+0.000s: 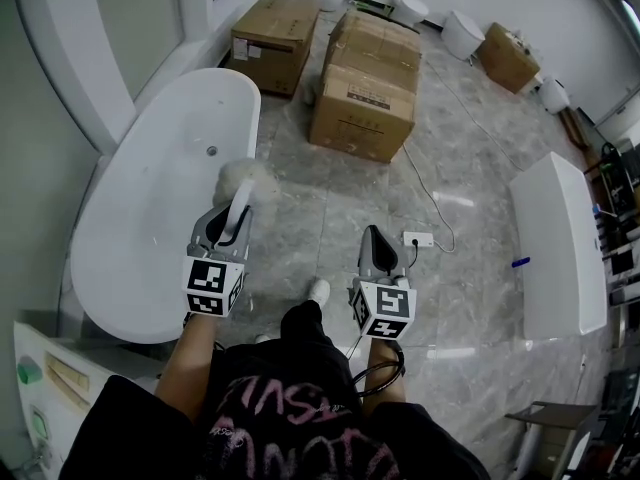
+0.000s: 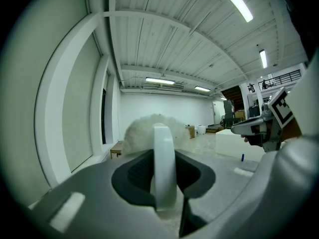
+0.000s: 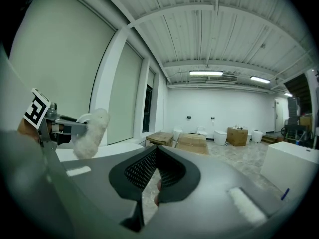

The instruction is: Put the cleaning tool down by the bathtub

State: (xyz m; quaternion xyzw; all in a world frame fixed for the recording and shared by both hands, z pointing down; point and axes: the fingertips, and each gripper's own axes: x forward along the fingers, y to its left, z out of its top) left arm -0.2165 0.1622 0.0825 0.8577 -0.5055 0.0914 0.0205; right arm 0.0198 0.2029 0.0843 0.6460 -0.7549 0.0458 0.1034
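Grey marbled stone floor [image 1: 470, 308] fills most of the head view. At its left stands the white oval freestanding bathtub [image 1: 150, 198], with brown cardboard boxes [image 1: 365, 93] stacked beyond its far end. The person stands at the tub's near end, both arms out front. The left claw [image 1: 230, 228] is clamped on the cleaning tool, a white plastic handle with a fluffy white duster head [image 1: 245, 178]. The left gripper view shows the flat handle [image 2: 163, 168] upright and pinched between the two jaws, with the fluffy head [image 2: 144, 128] sticking out beyond them. From the head view the head hangs in the air about over the tub's right rim, where tub meets floor. Whether it brushes the rim I cannot tell. The right claw [image 1: 372, 236] is held out over the floor, right of the tub. Its own view shows the jaws [image 3: 154, 183] drawn almost together, only a thin slit between them and nothing gripped. Judgement on progress: the tool is at the bathtub but not down, since it is carried in the left claw rather than resting on the floor. What is left is to lower it to the floor beside the tub, open the left claw and draw clear. The soft head should settle without rolling.
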